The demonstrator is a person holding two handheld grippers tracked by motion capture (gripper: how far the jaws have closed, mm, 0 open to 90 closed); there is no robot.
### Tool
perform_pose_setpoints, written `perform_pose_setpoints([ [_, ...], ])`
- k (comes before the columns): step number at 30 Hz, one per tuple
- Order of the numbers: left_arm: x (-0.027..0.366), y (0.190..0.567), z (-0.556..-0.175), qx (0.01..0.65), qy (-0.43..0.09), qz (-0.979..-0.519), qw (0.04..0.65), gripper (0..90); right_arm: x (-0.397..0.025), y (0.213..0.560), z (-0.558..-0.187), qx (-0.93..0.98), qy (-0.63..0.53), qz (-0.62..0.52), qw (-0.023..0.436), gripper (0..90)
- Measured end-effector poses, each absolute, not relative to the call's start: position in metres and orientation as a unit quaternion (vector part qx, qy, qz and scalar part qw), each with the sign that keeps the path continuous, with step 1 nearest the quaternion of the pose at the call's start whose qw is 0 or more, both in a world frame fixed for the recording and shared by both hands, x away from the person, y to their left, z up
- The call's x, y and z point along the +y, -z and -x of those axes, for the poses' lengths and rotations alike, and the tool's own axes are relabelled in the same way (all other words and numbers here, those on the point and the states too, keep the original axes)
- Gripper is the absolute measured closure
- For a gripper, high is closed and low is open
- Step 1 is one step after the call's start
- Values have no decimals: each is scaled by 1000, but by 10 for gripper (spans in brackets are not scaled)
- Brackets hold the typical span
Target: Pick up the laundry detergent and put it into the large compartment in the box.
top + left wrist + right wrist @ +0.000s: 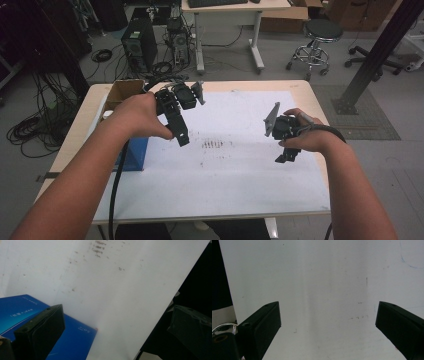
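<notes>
My left gripper is held above the left part of a white sheet that covers the table, tilted down toward the near edge. In the left gripper view, the left gripper is open, its jaws far apart with nothing between them. A blue box lies under my left forearm at the sheet's left edge, and the blue box sits beside one jaw. My right gripper hovers over the sheet's right side. In the right gripper view, the right gripper is open over bare white sheet.
An open cardboard box stands at the table's far left corner. Dark smudges mark the sheet's middle. Beyond the table are computer towers, a desk, a stool and a black post.
</notes>
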State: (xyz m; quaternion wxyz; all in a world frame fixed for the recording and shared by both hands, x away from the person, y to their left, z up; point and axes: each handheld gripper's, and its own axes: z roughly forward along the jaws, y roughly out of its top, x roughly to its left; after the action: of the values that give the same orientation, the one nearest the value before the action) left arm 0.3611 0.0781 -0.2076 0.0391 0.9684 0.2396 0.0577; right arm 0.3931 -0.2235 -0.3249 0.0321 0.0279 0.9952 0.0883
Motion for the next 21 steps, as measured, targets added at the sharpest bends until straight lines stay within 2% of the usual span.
perform_pose_setpoints([
  [21, 84, 211, -364, 251, -64, -965, 42, 2, -215, 329, -395, 996, -84, -22, 27, 62],
])
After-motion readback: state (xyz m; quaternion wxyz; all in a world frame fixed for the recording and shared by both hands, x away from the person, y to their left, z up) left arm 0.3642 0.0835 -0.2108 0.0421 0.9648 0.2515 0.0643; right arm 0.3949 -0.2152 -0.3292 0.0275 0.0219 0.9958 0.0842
